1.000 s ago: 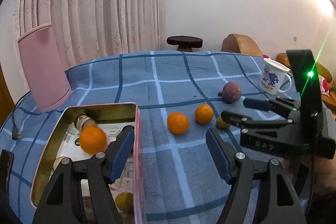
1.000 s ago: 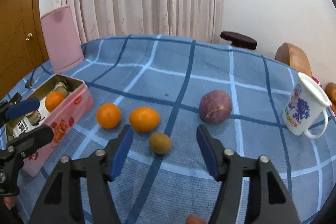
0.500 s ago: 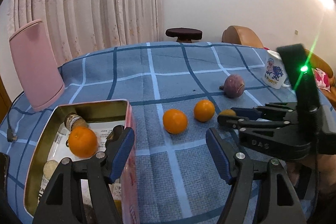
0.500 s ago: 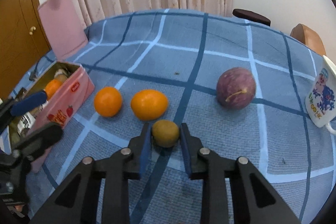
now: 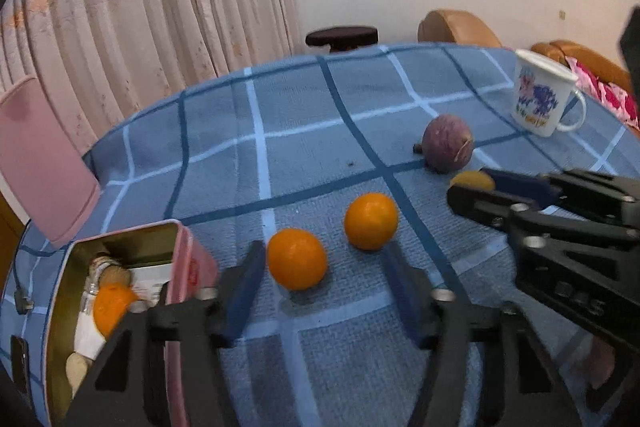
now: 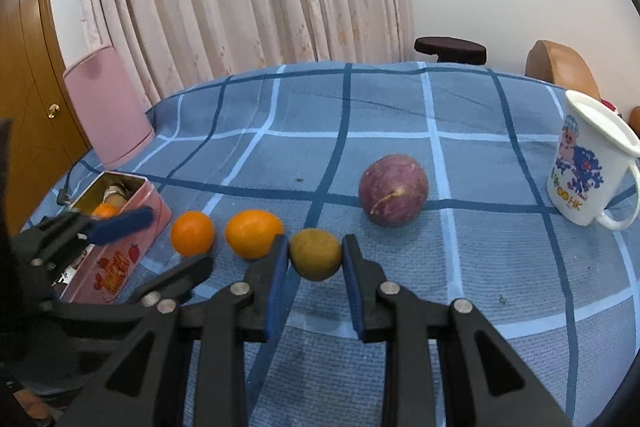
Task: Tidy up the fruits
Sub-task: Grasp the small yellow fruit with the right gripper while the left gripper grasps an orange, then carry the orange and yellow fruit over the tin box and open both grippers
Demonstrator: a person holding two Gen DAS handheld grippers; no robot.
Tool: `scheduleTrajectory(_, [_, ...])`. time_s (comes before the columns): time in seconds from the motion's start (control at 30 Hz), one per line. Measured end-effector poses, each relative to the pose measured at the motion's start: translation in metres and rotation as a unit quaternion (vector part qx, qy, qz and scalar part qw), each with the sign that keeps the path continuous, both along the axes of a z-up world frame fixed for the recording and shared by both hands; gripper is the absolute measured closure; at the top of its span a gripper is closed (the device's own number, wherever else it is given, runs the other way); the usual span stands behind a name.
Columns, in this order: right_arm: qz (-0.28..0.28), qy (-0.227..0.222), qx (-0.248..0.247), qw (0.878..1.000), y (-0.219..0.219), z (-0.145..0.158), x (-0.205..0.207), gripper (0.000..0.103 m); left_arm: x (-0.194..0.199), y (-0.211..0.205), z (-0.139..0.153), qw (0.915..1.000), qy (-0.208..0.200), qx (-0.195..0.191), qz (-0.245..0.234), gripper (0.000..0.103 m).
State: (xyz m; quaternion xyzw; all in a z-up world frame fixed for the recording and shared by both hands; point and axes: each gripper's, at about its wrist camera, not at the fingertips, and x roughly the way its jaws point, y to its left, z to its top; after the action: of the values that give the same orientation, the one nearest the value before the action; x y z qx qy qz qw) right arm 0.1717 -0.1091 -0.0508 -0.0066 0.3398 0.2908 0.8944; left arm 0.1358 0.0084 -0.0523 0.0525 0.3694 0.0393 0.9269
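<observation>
The right tongs are clamped on the small yellow-brown fruit: both blue pads press its flanks. A second ago they stood wide with this fruit lying free ahead of them; the grip is therefore new. The fruit sits at worktop level on the blue checked cloth, just beside the right-hand orange. Whether it is already clear of the cloth cannot be told.

The left tongs have just been closing. They now stand at a narrower gap, with the left-hand orange lying just ahead of the gap, near the left pad and not between the pads. No pad touches it. A second ago these tongs hung over the pink tin at full width; the view has since shifted to the right, toward the loose fruit.

Meaning for the task, as a judgement: one orange already lies in the tin. The small fruit is secured for carrying. Two oranges and the purple passion fruit remain on the cloth. The left tongs appear to be lining up on the nearer orange.

The white mug stands well apart at the right. The pink lid stands upright behind the tin.
</observation>
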Motion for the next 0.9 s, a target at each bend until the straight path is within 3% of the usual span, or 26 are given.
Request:
scheduleTrajectory(0.23, [0.002,-0.007,0.010,1.000,-0.003,0.002,-0.003,0.073,0.014,0.006,-0.007,0.9987,0.013,0.038,0.033,0.050])
scheduleTrajectory(0.5, [0.004,-0.010,0.010,1.000,-0.004,0.002,-0.005,0.073,0.021,0.017,-0.014,0.9983,0.027,0.035,0.037,0.050])
scheduleTrajectory(0.53, [0.005,-0.012,0.010,1.000,-0.005,0.003,-0.005,0.073,0.022,0.018,-0.014,0.9983,0.028,0.034,0.038,0.054])
scheduleTrajectory(0.57, [0.004,-0.012,0.009,1.000,-0.004,0.003,-0.005,0.073,0.022,0.020,-0.014,0.9982,0.027,0.035,0.040,0.063])
scheduleTrajectory(0.6, [0.004,-0.014,0.009,1.000,-0.003,0.003,-0.006,0.073,0.021,0.022,-0.014,0.9983,0.025,0.033,0.040,0.064])
scheduleTrajectory(0.9, [0.004,-0.025,0.017,1.000,-0.006,0.006,-0.008,0.073,0.013,0.024,-0.010,0.9996,0.012,0.007,0.025,0.065])
